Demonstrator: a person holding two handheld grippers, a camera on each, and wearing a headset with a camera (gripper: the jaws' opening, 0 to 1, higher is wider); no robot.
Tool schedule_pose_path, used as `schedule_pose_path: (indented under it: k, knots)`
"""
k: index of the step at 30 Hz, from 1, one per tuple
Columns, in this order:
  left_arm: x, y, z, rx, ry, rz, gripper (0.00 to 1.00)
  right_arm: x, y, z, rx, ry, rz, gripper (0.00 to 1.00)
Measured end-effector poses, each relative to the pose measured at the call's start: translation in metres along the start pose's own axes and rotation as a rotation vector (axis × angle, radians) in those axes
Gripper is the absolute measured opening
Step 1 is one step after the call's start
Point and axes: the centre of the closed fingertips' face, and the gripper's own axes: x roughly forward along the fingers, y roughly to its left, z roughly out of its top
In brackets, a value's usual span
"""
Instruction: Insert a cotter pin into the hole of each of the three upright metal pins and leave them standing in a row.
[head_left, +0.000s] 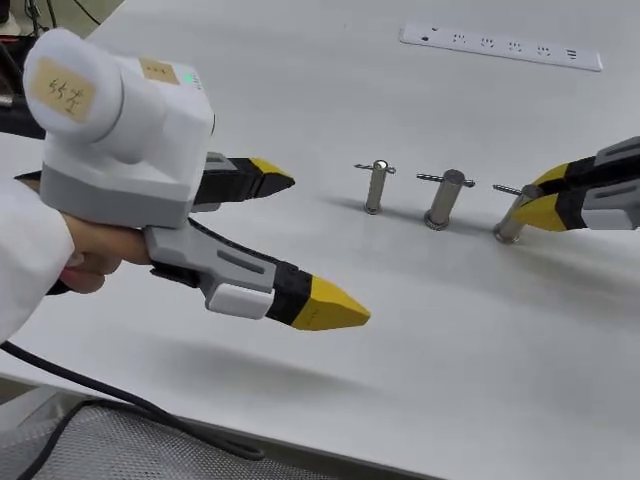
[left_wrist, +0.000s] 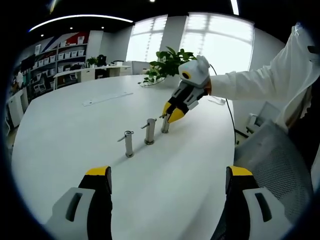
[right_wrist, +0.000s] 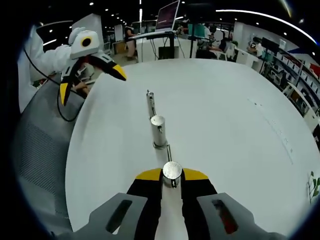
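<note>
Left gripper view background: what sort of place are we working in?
Probably an open-plan office: a large white table, tall windows behind a potted plant, shelving to one side, and a monitor on far desks.

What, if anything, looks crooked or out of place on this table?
Nothing stands out. The three metal pins stand upright in a row on the white table, each with a cotter pin through its top. The right gripper has its jaws either side of the end pin; the left gripper hovers open.
</note>
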Motion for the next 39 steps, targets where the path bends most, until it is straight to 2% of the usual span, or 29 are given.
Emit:
schedule_pose_path:
  k: [4, 7, 10, 15, 17, 21, 24, 25, 30, 33, 35, 39]
  knots:
    - [-0.002, -0.003, 0.003, -0.02, -0.018, 0.008, 0.94, 0.0, 0.0, 0.0, -0.032, 0.004, -0.007, 0.09]
    - [-0.005, -0.001, 0.003, -0.02, -0.02, 0.014, 0.94, 0.0, -0.006, 0.003, -0.016, -0.028, -0.037, 0.12]
    - [-0.008, 0.001, 0.006, -0.022, -0.031, 0.028, 0.94, -0.005, -0.004, 0.01, -0.008, -0.056, -0.042, 0.16]
    - [-0.013, 0.013, 0.008, -0.023, -0.056, 0.067, 0.95, -0.017, 0.005, 0.018, 0.031, -0.096, -0.05, 0.34]
    - [-0.014, 0.019, 0.011, -0.029, -0.071, 0.092, 0.96, -0.023, 0.008, 0.02, 0.061, -0.113, -0.074, 0.41]
    - [-0.017, 0.026, 0.017, -0.051, -0.106, 0.134, 0.96, -0.039, 0.01, 0.022, 0.145, -0.178, -0.15, 0.45]
    - [-0.02, 0.03, 0.018, -0.054, -0.118, 0.154, 0.96, -0.048, 0.016, 0.019, 0.208, -0.21, -0.172, 0.55]
    - [-0.021, 0.03, 0.019, -0.061, -0.123, 0.155, 0.96, -0.05, 0.008, 0.014, 0.228, -0.224, -0.188, 0.57]
    - [-0.024, 0.033, 0.02, -0.071, -0.135, 0.176, 0.97, -0.06, 0.012, 0.011, 0.309, -0.276, -0.214, 0.61]
    - [-0.026, 0.035, 0.022, -0.085, -0.15, 0.192, 0.97, -0.064, 0.016, 0.009, 0.336, -0.283, -0.233, 0.63]
    - [-0.027, 0.037, 0.022, -0.093, -0.155, 0.202, 0.97, -0.067, 0.014, 0.007, 0.354, -0.291, -0.249, 0.66]
    - [-0.028, 0.042, 0.022, -0.107, -0.161, 0.225, 0.98, -0.073, 0.024, 0.007, 0.384, -0.31, -0.267, 0.72]
